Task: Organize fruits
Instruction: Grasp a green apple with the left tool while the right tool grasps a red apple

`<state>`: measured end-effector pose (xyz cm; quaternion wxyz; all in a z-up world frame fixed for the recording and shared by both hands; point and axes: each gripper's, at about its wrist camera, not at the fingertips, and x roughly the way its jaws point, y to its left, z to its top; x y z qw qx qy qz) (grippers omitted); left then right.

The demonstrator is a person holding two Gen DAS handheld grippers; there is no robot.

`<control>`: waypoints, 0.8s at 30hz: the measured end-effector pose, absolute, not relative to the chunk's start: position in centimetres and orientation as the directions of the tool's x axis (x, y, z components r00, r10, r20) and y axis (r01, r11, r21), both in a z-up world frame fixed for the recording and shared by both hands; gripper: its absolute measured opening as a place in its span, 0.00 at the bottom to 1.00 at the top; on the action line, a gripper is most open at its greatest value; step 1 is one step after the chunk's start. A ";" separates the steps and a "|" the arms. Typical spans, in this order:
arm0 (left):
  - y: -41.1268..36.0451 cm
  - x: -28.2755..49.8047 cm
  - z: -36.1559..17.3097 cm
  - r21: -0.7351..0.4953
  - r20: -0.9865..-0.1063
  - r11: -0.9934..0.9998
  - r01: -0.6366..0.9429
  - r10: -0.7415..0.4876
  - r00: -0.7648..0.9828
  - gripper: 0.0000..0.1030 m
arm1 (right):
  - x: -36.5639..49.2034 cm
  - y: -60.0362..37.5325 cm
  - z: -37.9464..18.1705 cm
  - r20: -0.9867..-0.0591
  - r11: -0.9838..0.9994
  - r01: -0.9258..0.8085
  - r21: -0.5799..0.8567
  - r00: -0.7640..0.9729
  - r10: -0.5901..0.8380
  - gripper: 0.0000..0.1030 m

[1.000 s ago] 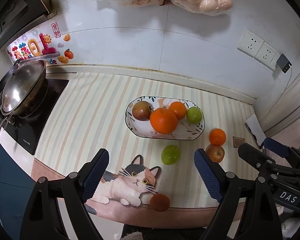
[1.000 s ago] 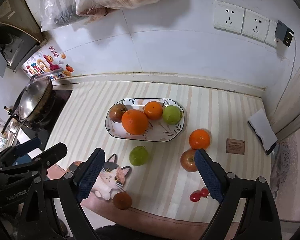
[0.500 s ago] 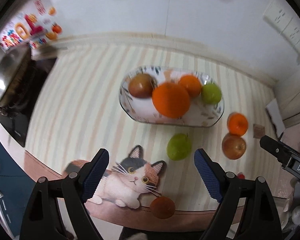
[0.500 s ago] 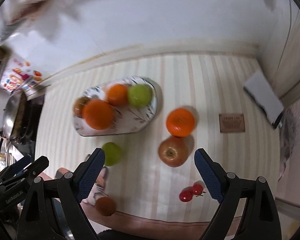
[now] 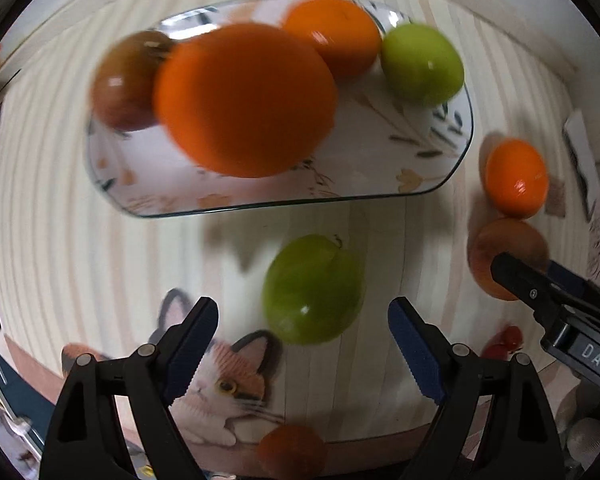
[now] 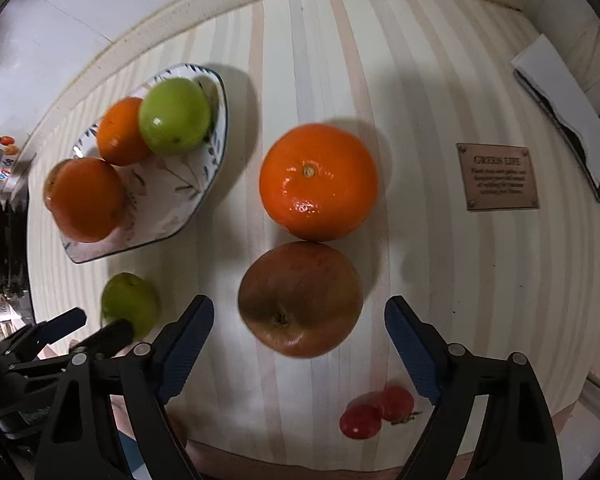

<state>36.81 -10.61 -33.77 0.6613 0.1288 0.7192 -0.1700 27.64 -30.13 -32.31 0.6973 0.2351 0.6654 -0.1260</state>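
Approach stage of the fruit sorting: 2 grippers are lined up on 2 loose fruits, and neither fruit is gripped yet. The plate serves as the landmark; it already carries 4 fruits, namely 2 oranges, a green fruit and a brownish-red one. Just in front of the plate lies a loose green fruit, and the left gripper is spread wide, its 2 blue pads to either side of this fruit and a little short of it, touching nothing. To the right of the plate an orange and a brownish apple sit touching each other, the apple on the nearer side. The right gripper is likewise wide apart and empty, its pads flanking the near part of the apple with clear gaps. 2 small red tomatoes lie nearer still, beside the right pad. Judged from this layout, the next move calls for each gripper to advance until its fruit sits between the pads, close gently, then carry it to the bare part of the plate.
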 end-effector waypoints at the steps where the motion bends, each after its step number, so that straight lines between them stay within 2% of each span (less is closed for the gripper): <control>1: -10.9 36.7 -34.1 -0.075 -0.995 0.905 0.419 -0.040 -0.092 0.73 | 27.7 -30.1 -32.9 -0.987 0.859 0.487 0.159 0.072 0.141 0.77; 3: -11.3 36.6 -34.9 -0.062 -0.995 0.901 0.430 -0.022 -0.096 0.53 | 28.0 -29.9 -33.6 -0.988 0.866 0.475 0.153 0.058 0.142 0.70; 12: -9.3 34.7 -34.5 -0.040 -0.998 0.907 0.419 -0.014 -0.065 0.53 | 27.7 -27.5 -34.1 -0.984 0.901 0.396 0.175 0.050 0.169 0.69; 17: -5.7 33.0 -34.0 -0.030 -0.997 0.927 0.375 -0.004 -0.071 0.53 | 27.1 -23.7 -33.9 -0.975 0.926 0.307 0.218 0.023 0.222 0.69; 24: -2.1 32.3 -34.3 -0.047 -0.997 0.955 0.294 -0.026 -0.073 0.53 | 27.0 -20.3 -35.4 -0.979 0.949 0.248 0.195 -0.008 0.203 0.69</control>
